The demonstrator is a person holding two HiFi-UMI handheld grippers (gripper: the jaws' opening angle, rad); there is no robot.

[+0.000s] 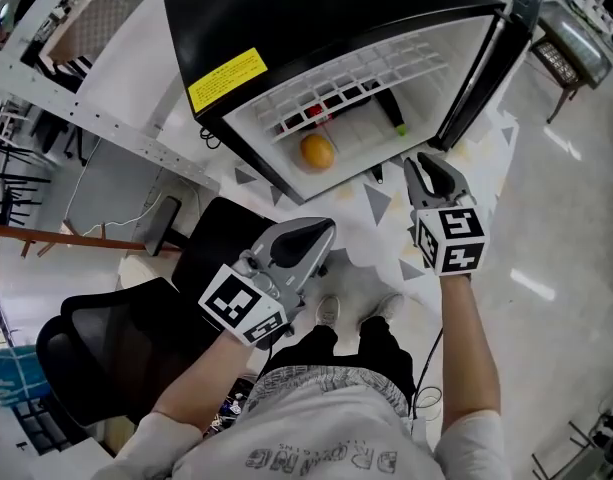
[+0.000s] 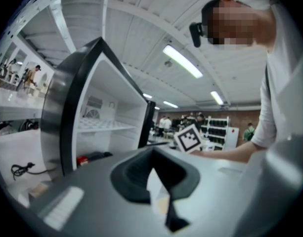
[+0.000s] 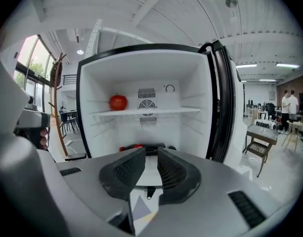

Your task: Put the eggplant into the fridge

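**Head view.** Fridge (image 1: 236, 28): small, black, standing on the floor with its door (image 1: 486, 68) swung wide to the right. Eggplant (image 1: 389, 106): dark with a green stem end, lying inside on the fridge floor, towards the door side. Round orange fruit (image 1: 317, 152): sitting on the wire shelf nearer the front. Left gripper (image 1: 318, 232): hanging in front of the fridge, well apart from it, fingers together and carrying nothing. Right gripper (image 1: 426, 168): pointing at the open compartment, just short of its front edge. Black office chair (image 1: 116, 338): standing to the person's left.

**Left gripper view.** Left gripper (image 2: 152, 169): pads meeting at their tips, nothing between them. Fridge (image 2: 67, 107): showing side-on at the left, interior white.

**Right gripper view.** Right gripper (image 3: 151, 164): fingers standing a narrow gap apart and empty. Fridge (image 3: 141, 53): facing the camera squarely. Fruit (image 3: 118, 102): resting on the shelf (image 3: 161, 111), looking red here. Eggplant (image 3: 160, 146): showing as a dark shape low on the fridge floor, just above the jaws.
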